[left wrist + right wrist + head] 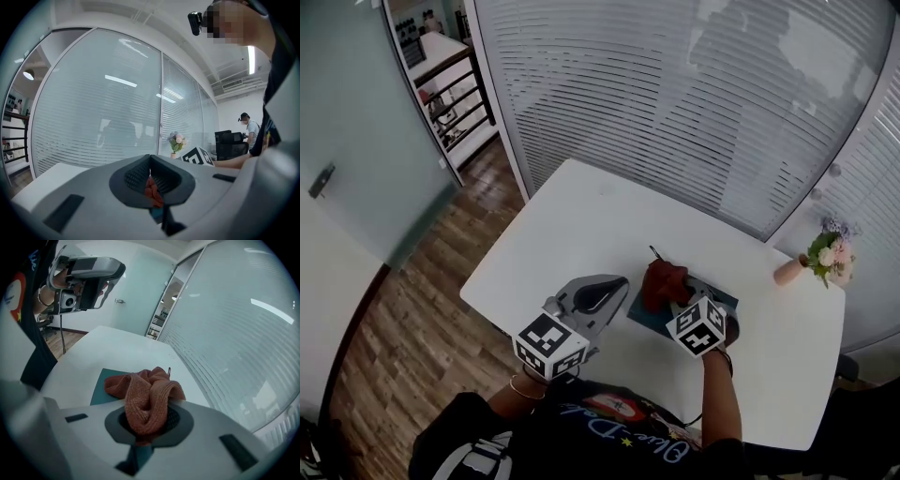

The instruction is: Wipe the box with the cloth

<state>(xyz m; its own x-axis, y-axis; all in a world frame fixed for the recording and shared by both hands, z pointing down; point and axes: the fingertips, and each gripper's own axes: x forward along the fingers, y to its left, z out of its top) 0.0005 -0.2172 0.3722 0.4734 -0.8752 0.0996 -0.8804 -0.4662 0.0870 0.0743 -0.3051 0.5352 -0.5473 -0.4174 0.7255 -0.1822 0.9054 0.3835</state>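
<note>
Two grippers, one working. Right gripper (149, 420) clamped on bunched cloth (140, 390); loose end spills ahead onto teal box (104, 383) on table (117, 352). Likely best: press cloth flat, sweep whole top and edges, avoid shoving box. Right gripper low, pitched down over box. Left gripper (150, 164) closed, empty, held high to its left.

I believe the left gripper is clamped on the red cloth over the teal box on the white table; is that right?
Not quite: the right gripper, not the left, is clamped on the red cloth over the teal box on the white table. The right gripper view shows the cloth bunched in its grip; the left gripper is held clear of it.
</note>
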